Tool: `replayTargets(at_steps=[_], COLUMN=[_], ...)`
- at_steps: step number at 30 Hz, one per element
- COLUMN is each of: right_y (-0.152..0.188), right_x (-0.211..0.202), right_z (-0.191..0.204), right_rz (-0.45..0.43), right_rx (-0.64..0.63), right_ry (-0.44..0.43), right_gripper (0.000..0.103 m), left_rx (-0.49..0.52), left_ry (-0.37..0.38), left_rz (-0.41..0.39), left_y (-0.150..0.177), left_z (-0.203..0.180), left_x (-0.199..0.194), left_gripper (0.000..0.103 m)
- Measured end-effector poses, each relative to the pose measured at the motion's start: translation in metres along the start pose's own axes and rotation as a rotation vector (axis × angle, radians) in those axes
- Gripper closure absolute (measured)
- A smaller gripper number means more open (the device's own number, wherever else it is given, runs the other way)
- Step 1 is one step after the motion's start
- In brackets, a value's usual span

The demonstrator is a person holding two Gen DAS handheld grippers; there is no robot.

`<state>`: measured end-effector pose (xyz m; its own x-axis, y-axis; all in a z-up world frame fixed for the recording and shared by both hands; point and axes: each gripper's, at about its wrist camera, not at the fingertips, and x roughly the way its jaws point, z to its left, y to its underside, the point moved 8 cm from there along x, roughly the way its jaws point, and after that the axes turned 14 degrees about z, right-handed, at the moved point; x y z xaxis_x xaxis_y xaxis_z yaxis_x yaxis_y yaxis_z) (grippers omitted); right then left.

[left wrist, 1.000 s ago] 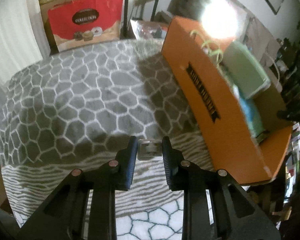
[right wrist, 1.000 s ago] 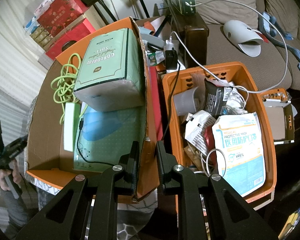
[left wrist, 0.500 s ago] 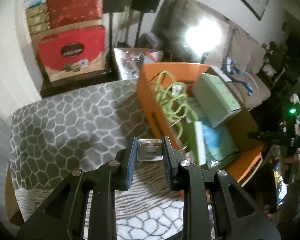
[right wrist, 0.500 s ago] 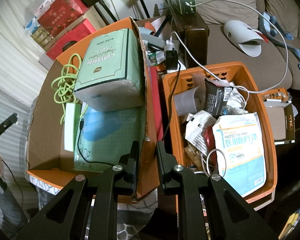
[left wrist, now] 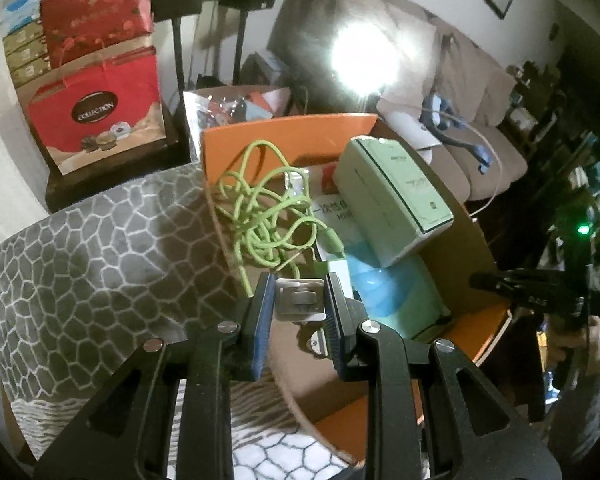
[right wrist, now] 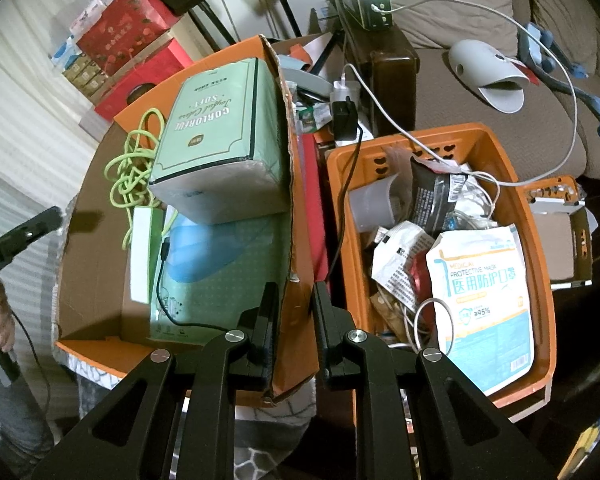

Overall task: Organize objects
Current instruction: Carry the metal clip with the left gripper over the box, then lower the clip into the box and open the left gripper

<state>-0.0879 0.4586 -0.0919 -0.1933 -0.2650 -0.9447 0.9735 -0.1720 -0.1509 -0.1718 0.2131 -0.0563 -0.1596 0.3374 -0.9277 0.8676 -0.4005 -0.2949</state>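
Right now a small silvery clip-like piece (left wrist: 299, 299) sits pinched between the pads of my left gripper (left wrist: 299, 304), its flat face turned toward the lens; I cannot make out what it is beyond that. It hangs over the near edge of the orange cardboard box (left wrist: 284, 132), above the box's brown inner wall. Just beyond it lies a tangle of green cable (left wrist: 268, 216), and to the right of that a pale green carton (left wrist: 392, 200) tilts on top of a flat blue-and-green pack (left wrist: 388, 292). The box rests on a grey cushion with a white cracked pattern (left wrist: 100, 248).

My right gripper (right wrist: 294, 308) straddles the box's torn right wall (right wrist: 290, 208), one finger inside and one outside; whether the pads actually press the cardboard I cannot tell. Beside that wall stands an orange plastic crate (right wrist: 540, 280) holding a mask packet (right wrist: 484, 300) among other wrappers.
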Motion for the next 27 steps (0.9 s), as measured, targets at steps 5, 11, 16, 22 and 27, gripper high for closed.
replayTargets(at_steps=[5,11,16,22,27], right_y=[0.0,0.0,-0.001,-0.001,-0.001], right_x=[0.0,-0.001,-0.001,-0.001,-0.001], right_z=[0.001,0.001,0.0,-0.001,-0.001], right_rz=[-0.003,-0.008,-0.01,-0.011,-0.011], right_rx=[0.001,0.0,-0.001,-0.001,-0.001], right_ry=[-0.01,-0.021,-0.028,-0.032,-0.033], right_gripper=[0.087,0.086,0.086,0.086,0.086], left_rx=[-0.001,-0.004,-0.005,-0.01,-0.016], left_ry=[-0.018,-0.048,-0.09,-0.097,-0.098], left_rz=[0.029,0.056,0.092,0.1,0.106], left_y=[-0.005,-0.01,-0.01,-0.008,-0.009], left_z=[-0.006,-0.008,-0.004,-0.004,-0.004], left_x=[0.018,0.035,0.053,0.059,0.059], left_gripper=[0.08,0.08,0.08,0.08,0.078])
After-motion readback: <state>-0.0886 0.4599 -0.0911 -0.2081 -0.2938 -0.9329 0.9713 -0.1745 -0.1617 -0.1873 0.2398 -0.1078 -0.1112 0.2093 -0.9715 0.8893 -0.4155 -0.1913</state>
